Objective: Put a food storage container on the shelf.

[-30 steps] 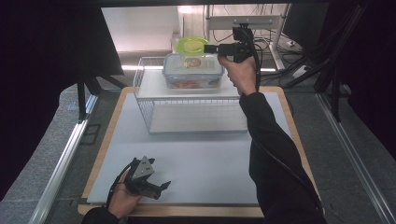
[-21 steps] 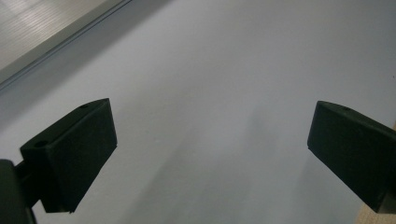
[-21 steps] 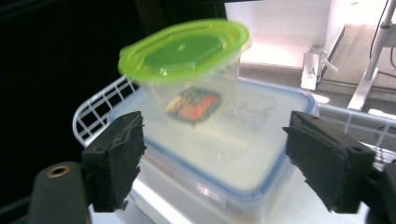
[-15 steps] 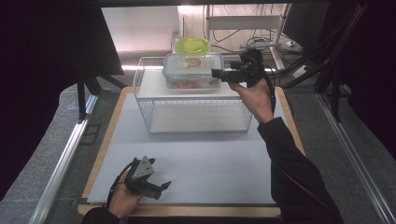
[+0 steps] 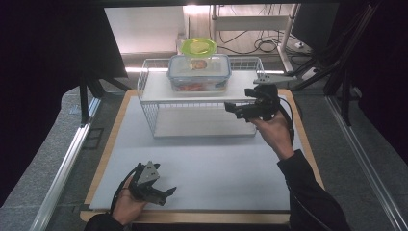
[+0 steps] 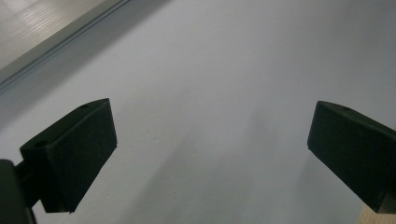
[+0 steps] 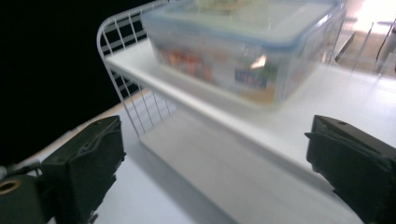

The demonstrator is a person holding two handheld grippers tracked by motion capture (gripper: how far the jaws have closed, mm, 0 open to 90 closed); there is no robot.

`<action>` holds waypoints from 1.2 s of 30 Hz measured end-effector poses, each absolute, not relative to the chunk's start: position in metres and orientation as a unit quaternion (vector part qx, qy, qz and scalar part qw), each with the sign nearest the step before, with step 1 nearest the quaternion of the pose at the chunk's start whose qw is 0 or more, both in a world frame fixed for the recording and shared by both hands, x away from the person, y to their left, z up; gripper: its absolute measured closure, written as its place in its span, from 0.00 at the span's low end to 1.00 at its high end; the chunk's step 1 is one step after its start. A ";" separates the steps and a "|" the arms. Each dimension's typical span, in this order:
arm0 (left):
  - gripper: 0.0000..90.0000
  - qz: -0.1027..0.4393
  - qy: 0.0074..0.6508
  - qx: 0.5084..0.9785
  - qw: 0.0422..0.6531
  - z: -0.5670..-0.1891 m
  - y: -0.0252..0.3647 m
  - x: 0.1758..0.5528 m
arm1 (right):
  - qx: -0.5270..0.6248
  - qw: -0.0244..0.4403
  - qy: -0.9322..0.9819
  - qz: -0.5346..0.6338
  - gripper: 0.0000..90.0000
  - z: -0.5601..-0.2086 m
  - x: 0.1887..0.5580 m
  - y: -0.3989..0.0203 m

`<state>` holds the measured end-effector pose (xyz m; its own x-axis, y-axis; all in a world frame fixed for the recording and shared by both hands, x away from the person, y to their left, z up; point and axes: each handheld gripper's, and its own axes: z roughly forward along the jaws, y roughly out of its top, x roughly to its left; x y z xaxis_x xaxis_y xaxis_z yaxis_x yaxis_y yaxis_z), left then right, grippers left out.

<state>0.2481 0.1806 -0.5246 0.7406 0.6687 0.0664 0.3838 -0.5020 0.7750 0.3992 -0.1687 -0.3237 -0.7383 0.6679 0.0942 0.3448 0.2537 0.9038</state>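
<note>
Clear food box w/ blue-rimmed lid, on top shelf of white wire rack, far half of table; w/ a green-lidded tub just above it in the high view, behind or on top can't tell.

Near edge first: left gripper low over white mat at bottom-left corner, held in left hand. Jaws wide apart, nothing between, just bare mat under them in left gripper view.

Mid-right: right gripper in right hand, in front of rack's right end, pointing left across rack front. Jaws released, have just been opening, spread wide, nothing between. In right gripper view, box up ahead on the shelf, well clear of both pads.

Box contents: red/orange bits seen through wall, blurry, can't ID; a label on the side. Lid on. Lower rack level bare white.

Tub: round, yellow-green lid on, contents not visible.

Beyond the table: cables on floor, metal frame legs.
</note>
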 end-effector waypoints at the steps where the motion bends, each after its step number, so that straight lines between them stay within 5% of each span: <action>1: 0.01 0.182 0.311 0.847 0.391 -0.525 0.181 0.248 | 0.326 0.156 0.776 0.516 0.03 -0.324 0.399 -0.169; 36: 0.01 0.185 0.303 0.853 0.382 -0.526 0.178 0.247 | 0.290 0.176 0.843 0.418 0.00 -0.477 0.310 -0.202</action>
<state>0.2469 0.1782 -0.5259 0.7486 0.6577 0.0841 0.3749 -0.5246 0.7644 0.3103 -0.2021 -0.4771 -0.7704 0.6352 -0.0540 0.3409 0.4820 0.8071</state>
